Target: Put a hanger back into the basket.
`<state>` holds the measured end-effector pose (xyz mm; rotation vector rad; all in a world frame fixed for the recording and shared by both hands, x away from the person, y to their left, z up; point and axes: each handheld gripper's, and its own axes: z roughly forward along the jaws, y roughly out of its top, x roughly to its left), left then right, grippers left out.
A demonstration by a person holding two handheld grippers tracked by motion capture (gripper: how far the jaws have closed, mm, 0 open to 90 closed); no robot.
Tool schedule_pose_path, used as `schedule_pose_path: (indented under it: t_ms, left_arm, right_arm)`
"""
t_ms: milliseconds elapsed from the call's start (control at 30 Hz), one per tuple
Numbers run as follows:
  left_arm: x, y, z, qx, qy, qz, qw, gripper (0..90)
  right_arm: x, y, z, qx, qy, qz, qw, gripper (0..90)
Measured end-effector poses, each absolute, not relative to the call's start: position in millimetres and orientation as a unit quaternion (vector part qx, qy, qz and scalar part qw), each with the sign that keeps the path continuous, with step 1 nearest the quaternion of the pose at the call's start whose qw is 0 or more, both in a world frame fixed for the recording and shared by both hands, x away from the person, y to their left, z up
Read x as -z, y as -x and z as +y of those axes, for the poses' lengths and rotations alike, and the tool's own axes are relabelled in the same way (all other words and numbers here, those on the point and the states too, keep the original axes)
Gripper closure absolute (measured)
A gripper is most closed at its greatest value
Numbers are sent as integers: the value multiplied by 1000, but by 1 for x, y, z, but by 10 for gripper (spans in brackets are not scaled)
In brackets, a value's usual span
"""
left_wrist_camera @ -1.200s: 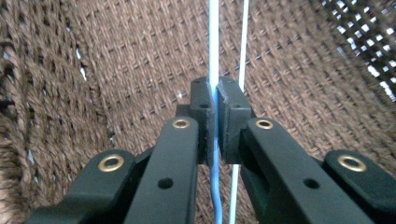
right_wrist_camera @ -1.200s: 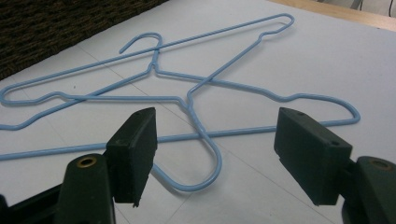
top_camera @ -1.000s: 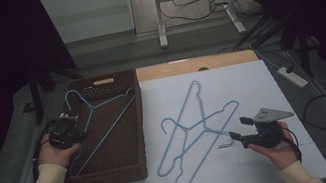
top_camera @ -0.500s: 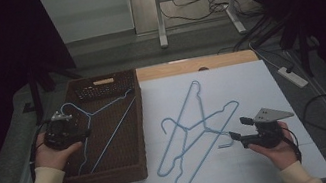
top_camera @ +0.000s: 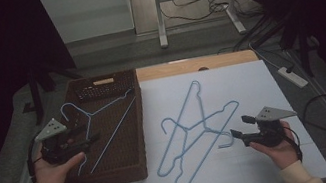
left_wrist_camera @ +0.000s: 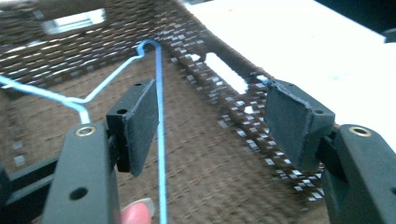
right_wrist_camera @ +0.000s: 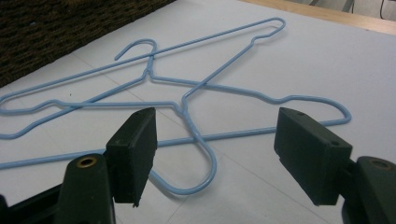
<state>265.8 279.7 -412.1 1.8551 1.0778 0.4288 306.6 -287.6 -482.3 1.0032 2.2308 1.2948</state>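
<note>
Hangers were partly sorted: one hanger (top_camera: pixel 99 128) lay in my basket (top_camera: pixel 115 178), two hangers (top_camera: pixel 194 134) remained on the surface (top_camera: pixel 250 81). Left tongs (left_wrist_camera: pixel 210 121) and right tongs (right_wrist_camera: pixel 217 156) gaped, released.

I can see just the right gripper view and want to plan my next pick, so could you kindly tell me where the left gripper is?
Observer: The left gripper is over the brown basket, jaws open, beside a blue hanger lying inside it.
Operator: Thank you. Is that hanger between its jaws?
Observer: Yes. In the left gripper view the hanger's long wire runs through the gap, close to one pad, and is not pinched.
Operator: Which way does that hanger's hook point?
Observer: The high view shows the hook toward the basket's far left corner.
</note>
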Motion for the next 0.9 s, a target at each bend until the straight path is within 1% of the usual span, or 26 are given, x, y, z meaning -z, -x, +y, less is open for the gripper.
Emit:
schedule_pose_path:
  t_ms: [100, 267, 567, 900]
  left_arm:
    - [414, -260, 268, -165, -750, 423, 482, 353]
    - [414, -255, 251, -153, -749, 407, 500, 352]
    - [425, -255, 226, -142, -768, 388, 489, 353]
    - [433, -252, 211, -133, -781, 375, 481, 353]
  right_arm:
    - [482, -307, -288, -459, -357, 792, 184, 308]
    - [481, -306, -289, -461, -357, 791, 183, 308]
    - [479, -304, -296, -463, -362, 788, 183, 308]
    - [480, -304, -296, -454, -359, 795, 183, 309]
